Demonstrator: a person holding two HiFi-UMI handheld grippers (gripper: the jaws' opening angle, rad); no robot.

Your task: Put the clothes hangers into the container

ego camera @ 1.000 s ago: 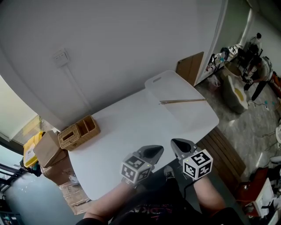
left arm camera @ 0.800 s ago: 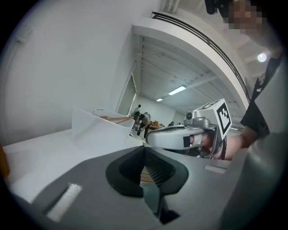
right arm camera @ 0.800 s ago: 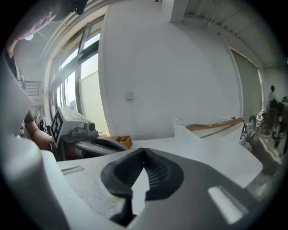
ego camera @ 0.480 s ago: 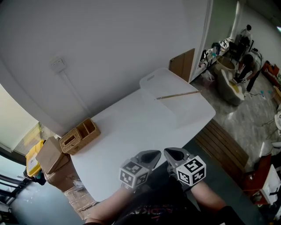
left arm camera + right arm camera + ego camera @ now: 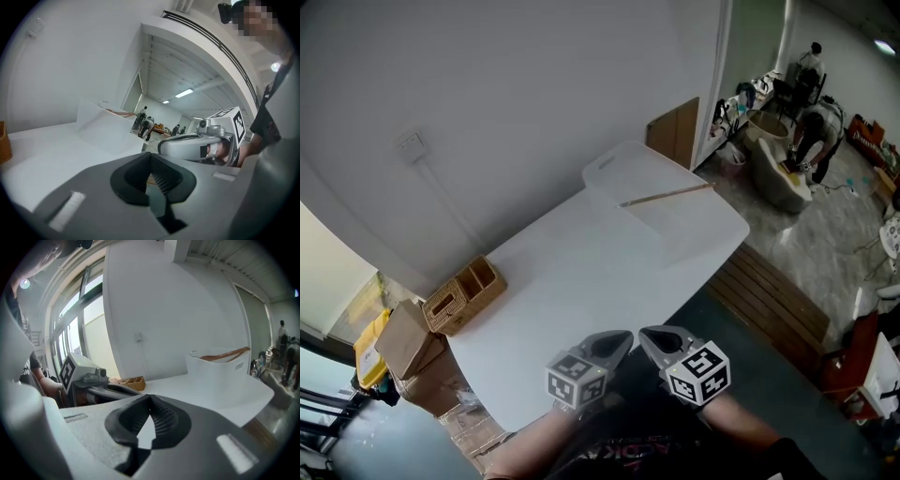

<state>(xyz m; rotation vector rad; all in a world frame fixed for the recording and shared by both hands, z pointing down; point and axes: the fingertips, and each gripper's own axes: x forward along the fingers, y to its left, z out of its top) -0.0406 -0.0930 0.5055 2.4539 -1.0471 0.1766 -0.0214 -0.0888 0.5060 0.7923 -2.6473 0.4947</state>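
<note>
Both tools are held low at the near edge of the white worktop (image 5: 581,272), over the person's lap and just beside each other. The left tool (image 5: 616,340) has its jaws together with nothing between them, and so does the right tool (image 5: 653,337). Each gripper view shows the same, the tips meeting on the left tool (image 5: 151,174) and on the right tool (image 5: 150,417).

The container (image 5: 642,192), a pale translucent bin, sits at the worktop's far right end, close to the wall and near the right-hand corner. One wooden clothes hanger (image 5: 667,195) lies across its open top, one end reaching towards the right rim. From the right gripper view the hanger (image 5: 226,354) rides above the rim of the container (image 5: 220,370).

Between the tools and the container the worktop is bare. A wicker organiser (image 5: 464,294) sits on the left edge, well apart from the container. Cardboard boxes (image 5: 405,339) stand on the floor beyond that edge. Past the right edge a slatted wooden platform (image 5: 769,305) lies low beside the worktop, and a brown board (image 5: 674,131) leans on the wall behind the container.
</note>
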